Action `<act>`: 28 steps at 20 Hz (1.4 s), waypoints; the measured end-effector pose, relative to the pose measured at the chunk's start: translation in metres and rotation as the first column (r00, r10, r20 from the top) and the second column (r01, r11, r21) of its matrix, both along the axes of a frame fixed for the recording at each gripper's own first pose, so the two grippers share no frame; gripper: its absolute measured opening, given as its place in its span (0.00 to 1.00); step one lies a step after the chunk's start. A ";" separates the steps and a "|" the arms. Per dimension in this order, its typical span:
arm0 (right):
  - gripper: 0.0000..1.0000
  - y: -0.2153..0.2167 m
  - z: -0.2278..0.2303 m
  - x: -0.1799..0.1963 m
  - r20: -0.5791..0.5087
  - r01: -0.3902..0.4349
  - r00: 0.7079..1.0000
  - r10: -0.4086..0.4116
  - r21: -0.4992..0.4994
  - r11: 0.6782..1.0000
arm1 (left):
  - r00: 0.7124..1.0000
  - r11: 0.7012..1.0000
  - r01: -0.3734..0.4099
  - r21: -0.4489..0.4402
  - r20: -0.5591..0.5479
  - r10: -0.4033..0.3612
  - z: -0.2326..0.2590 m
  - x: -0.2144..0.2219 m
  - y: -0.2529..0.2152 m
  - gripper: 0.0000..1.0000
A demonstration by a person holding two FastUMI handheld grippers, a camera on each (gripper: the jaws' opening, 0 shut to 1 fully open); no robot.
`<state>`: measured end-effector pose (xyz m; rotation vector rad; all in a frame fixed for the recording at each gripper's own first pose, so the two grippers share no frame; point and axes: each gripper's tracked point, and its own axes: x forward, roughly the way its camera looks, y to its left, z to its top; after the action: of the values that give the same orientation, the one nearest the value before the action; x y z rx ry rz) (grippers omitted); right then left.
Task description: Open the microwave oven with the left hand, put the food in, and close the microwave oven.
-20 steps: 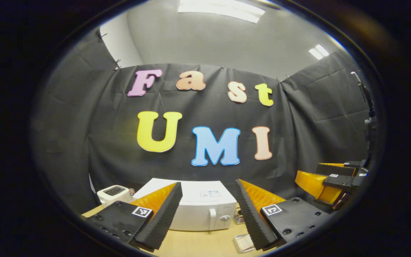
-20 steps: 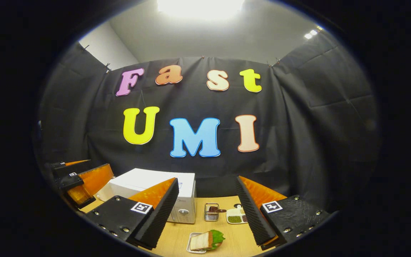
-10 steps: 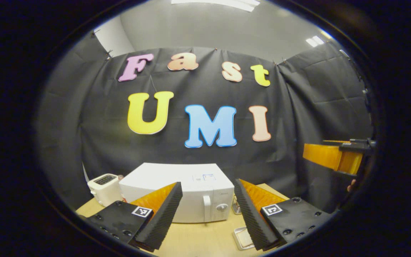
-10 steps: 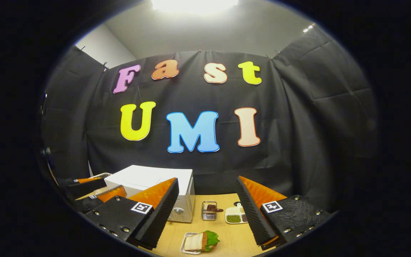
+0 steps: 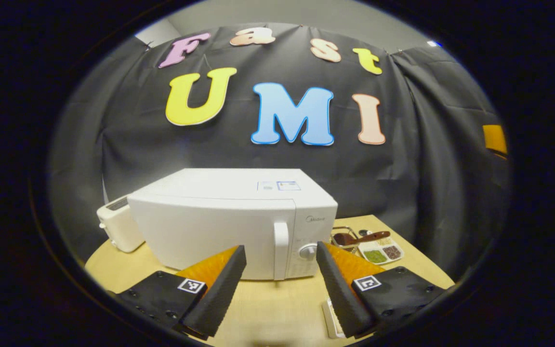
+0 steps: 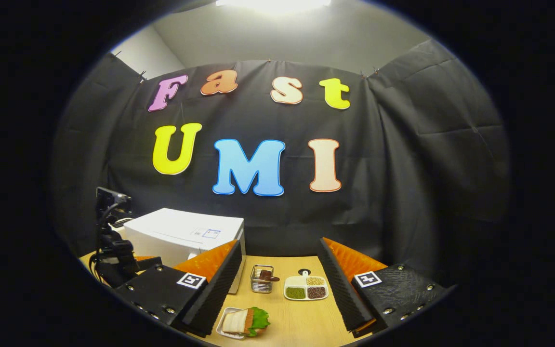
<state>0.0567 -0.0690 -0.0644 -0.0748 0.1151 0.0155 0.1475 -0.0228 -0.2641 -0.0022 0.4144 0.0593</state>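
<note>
A white microwave [image 5: 219, 221] stands on the wooden table [image 5: 268, 308] with its door shut. Its upright handle [image 5: 281, 249] and a dial [image 5: 308, 250] are on its right side. My left gripper [image 5: 281, 289] is open, close in front of the handle and touching nothing. In the right gripper view the microwave [image 6: 181, 233] is at the left, with the left gripper's body [image 6: 113, 255] before it. A sandwich with lettuce [image 6: 244, 321] lies on a small tray just ahead of my right gripper [image 6: 280, 294], which is open and empty above the table.
A white toaster [image 5: 113, 226] stands left of the microwave. Right of the microwave are a wire basket holding a spoon [image 6: 261, 279] and a sectioned dish of beans [image 6: 306, 287]. Black cloth closes off the back and sides.
My left gripper has come forward and down, so the microwave looms much larger and its handle sits between the fingers. The right gripper has shifted slightly. Both stay open.
</note>
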 end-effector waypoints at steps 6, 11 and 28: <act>0.96 -0.013 0.004 0.025 0.019 0.006 1.000 -0.006 -0.003 1.000 | 0.998 0.999 -0.039 0.029 -0.054 0.040 -0.047 0.045 0.008 0.86; 0.96 -0.020 -0.005 0.037 -0.007 0.015 1.000 -0.015 0.017 1.000 | 0.994 1.000 -0.020 -0.018 -0.109 0.018 -0.074 0.065 0.001 0.64; 0.96 -0.021 -0.004 0.016 -0.012 0.037 0.999 -0.037 -0.009 0.999 | 0.986 1.000 0.010 -0.013 -0.165 -0.012 -0.072 0.060 0.000 0.08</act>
<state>0.0724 -0.0900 -0.0683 -0.0816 0.1291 -0.0213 0.2079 -0.0224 -0.3365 -0.0067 0.5802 0.0465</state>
